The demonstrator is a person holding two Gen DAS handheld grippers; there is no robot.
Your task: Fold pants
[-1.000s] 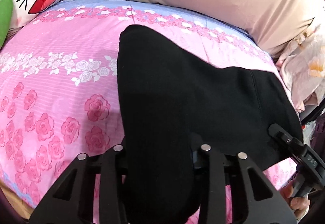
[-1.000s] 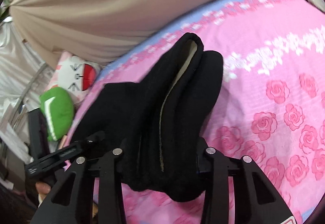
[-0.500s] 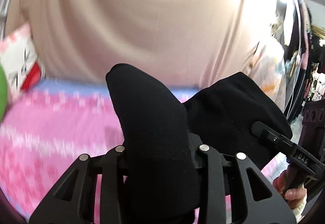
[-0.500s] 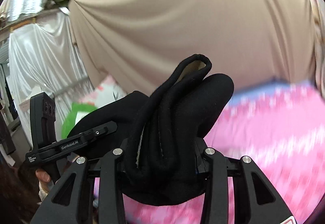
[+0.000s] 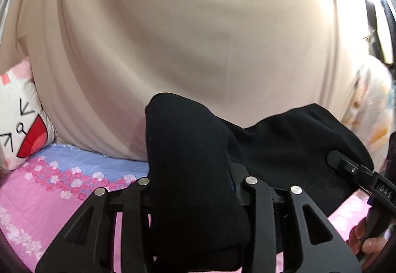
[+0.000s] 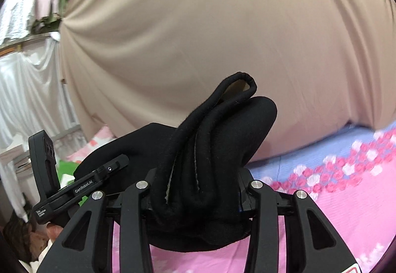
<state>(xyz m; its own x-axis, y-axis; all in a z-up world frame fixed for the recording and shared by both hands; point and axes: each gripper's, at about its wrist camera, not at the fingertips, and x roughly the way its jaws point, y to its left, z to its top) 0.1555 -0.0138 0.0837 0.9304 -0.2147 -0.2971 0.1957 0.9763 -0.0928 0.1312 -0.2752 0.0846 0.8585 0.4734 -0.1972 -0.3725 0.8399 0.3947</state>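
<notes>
The black pants (image 5: 188, 149) hang bunched between both grippers, lifted off the pink rose bedspread (image 5: 49, 201). My left gripper (image 5: 195, 183) clamps a thick fold of the cloth, which hides its pads; its jaws are opening slightly with the cloth still between them. My right gripper (image 6: 195, 186) is shut on a folded edge of the pants (image 6: 222, 129), whose pale lining shows. The fabric spans from one gripper to the other. One of the right gripper's fingers (image 5: 346, 169) shows at the right of the left wrist view, and one of the left gripper's fingers (image 6: 104, 174) at the left of the right wrist view.
A beige curtain (image 5: 198, 37) fills the background behind the bed. A white cartoon-face pillow (image 5: 17, 124) lies at the bed's far left, with something green (image 6: 66, 166) near it. White sheets (image 6: 27, 89) hang at the left. A person's hand (image 5: 366, 245) holds the right gripper's handle.
Both grippers rose with the pants and tilted up. The pants left the bedspread, and the view swung from the bed to the curtain.
</notes>
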